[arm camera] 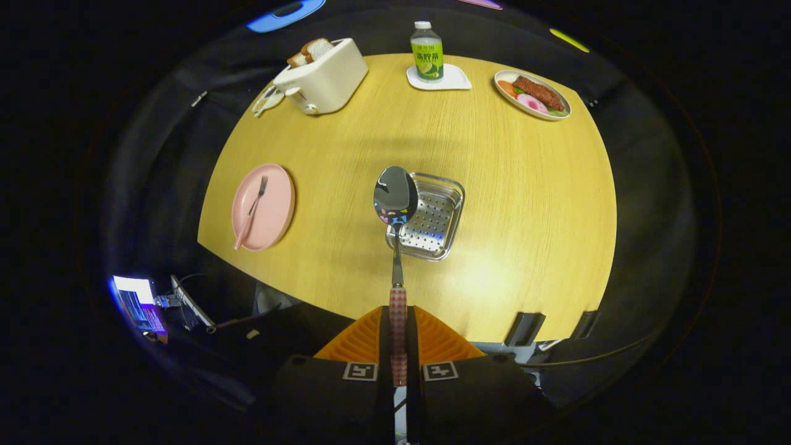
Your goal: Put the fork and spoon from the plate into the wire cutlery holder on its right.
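The gripper (398,321) has its two fingers closed together on the red-and-white checked handle of a shiny steel spoon (395,198), which stands straight out ahead of them toward twelve o'clock, bowl end farthest from the fingers. The spoon's bowl overlaps the near left corner of the square perforated metal cutlery holder (432,219), which sits on the round light-wood table (525,204) just beyond the fingers; whether the bowl touches the holder cannot be told. At about ten o'clock from the holder, well apart from it, lies the round pink plate (272,213) near the table's edge, and the steel fork with a checked handle (252,210) rests across it, tines pointing away. Farther off, at eleven o'clock, a cream toaster (321,77) holds slices of bread. At twelve o'clock a green-labelled bottle (426,52) stands on a white coaster (454,79), and at one o'clock an oval dish of food (531,94) sits near the far rim.
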`<state>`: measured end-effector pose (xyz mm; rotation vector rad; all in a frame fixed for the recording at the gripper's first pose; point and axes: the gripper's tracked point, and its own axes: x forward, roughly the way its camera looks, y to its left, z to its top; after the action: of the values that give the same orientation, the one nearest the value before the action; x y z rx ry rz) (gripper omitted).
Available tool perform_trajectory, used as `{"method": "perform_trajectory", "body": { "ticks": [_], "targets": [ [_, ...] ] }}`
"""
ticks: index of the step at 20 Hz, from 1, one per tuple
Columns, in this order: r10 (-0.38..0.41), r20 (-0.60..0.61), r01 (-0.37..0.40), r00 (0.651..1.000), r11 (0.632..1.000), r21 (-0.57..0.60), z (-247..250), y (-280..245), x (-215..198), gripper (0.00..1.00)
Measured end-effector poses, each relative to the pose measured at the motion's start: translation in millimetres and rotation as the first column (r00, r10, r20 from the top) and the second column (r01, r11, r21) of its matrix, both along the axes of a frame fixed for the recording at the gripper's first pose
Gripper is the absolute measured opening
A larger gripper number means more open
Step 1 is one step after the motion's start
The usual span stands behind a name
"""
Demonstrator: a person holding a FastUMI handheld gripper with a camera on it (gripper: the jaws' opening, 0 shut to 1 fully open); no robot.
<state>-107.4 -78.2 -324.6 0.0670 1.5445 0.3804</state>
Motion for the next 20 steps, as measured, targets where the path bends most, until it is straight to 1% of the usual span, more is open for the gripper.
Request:
{"method": "perform_trajectory", "body": {
  "ticks": [2, 4, 8, 12, 16, 20],
  "targets": [
    [0.045, -0.075, -0.047, 0.996, 0.999, -0.021, -11.1, -8.9, -2.8, 0.12],
    [0.084, -0.15, -0.09, 0.985, 0.995, -0.034, -21.1, -14.7, -3.2, 0.12],
    [0.132, -0.267, -0.156, 0.955, 0.985, -0.071, -30.6, -25.6, 9.3, 0.12],
    [0.165, -0.367, -0.221, 0.915, 0.968, -0.116, -40.9, -29.9, 16.7, 0.12],
    [0.18, -0.406, -0.249, 0.896, 0.961, -0.124, -46.2, -22.0, 24.4, 0.13],
    [0.161, -0.403, -0.232, 0.901, 0.963, -0.134, -53.8, -18.0, 34.1, 0.14]
  ]
}}
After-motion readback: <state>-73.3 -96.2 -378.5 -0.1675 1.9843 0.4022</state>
